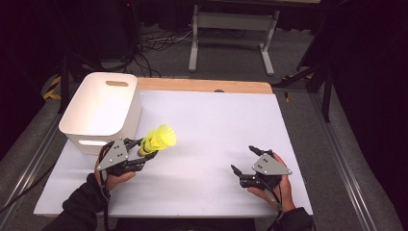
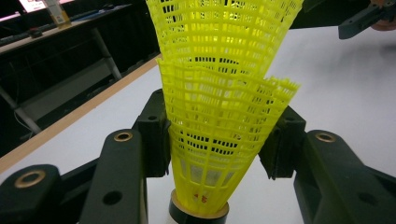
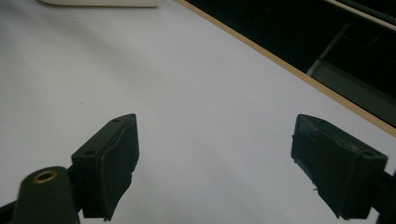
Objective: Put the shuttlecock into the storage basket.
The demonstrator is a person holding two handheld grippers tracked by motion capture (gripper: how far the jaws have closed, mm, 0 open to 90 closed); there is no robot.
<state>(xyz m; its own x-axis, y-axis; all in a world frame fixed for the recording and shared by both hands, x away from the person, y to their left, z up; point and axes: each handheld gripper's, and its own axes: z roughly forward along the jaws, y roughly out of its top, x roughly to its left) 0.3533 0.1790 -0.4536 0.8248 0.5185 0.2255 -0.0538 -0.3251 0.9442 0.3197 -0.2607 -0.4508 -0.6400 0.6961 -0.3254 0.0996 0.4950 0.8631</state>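
Note:
Two yellow plastic shuttlecocks (image 1: 161, 137), nested one inside the other, stick out of my left gripper (image 1: 142, 148) near the front left of the white table (image 1: 216, 115). In the left gripper view the black pads (image 2: 154, 135) press on both sides of the mesh skirt (image 2: 219, 93), and the cork base (image 2: 198, 212) points back toward the hand. My left gripper (image 2: 219, 140) is shut on them. My right gripper (image 1: 243, 159) rests low at the front right, open, with bare table between its jaws (image 3: 215, 154).
A white plastic basket (image 1: 127, 118) with handle slots stands at the table's back left, just behind the left gripper. The table's wooden far edge (image 1: 207, 85) borders dark floor with cables and a metal frame (image 1: 231, 21). The other gripper (image 2: 364, 18) shows far off in the left gripper view.

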